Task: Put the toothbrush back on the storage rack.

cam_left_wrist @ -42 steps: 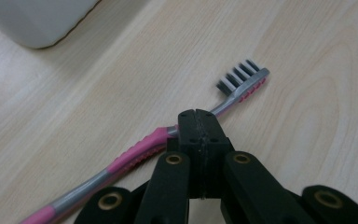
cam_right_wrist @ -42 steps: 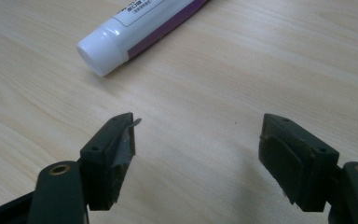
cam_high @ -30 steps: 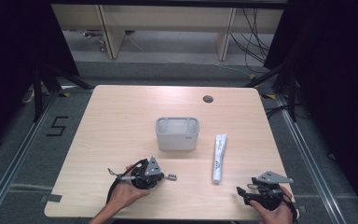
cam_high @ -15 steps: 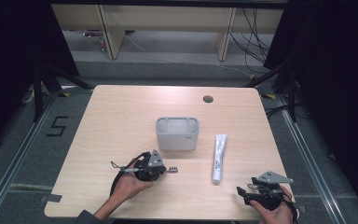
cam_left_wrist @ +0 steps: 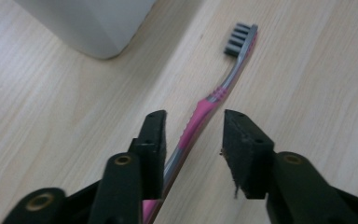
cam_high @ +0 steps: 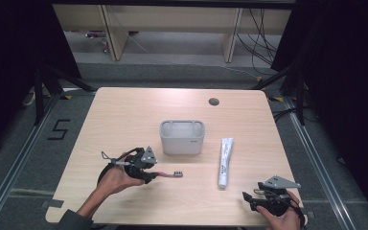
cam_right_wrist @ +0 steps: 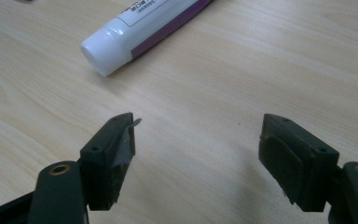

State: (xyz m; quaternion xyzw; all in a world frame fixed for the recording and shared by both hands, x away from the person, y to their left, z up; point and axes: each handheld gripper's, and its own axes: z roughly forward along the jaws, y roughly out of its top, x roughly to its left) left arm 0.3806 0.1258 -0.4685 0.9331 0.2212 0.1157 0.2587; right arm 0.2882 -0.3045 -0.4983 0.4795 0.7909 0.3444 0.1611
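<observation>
Matt pale wood-grain table (cam_high: 124, 115), glossy plastic toothbrush (cam_left_wrist: 214, 100), smooth grey plastic holder (cam_high: 182, 139)

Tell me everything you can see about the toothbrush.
The toothbrush is slim plastic, with a pink and grey handle and dark grey bristles at its head. It lies flat on the wooden table, in front of the grey holder. Its handle runs between the left gripper's jaws, which have just been opening, resting against one pad.

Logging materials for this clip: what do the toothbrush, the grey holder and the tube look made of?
Toothbrush: glossy pink-and-grey moulded plastic, dark bristles. Holder: matte grey, smooth rounded corners, likely plastic. Tube: soft printed plastic, white cap, faint sheen.
</observation>
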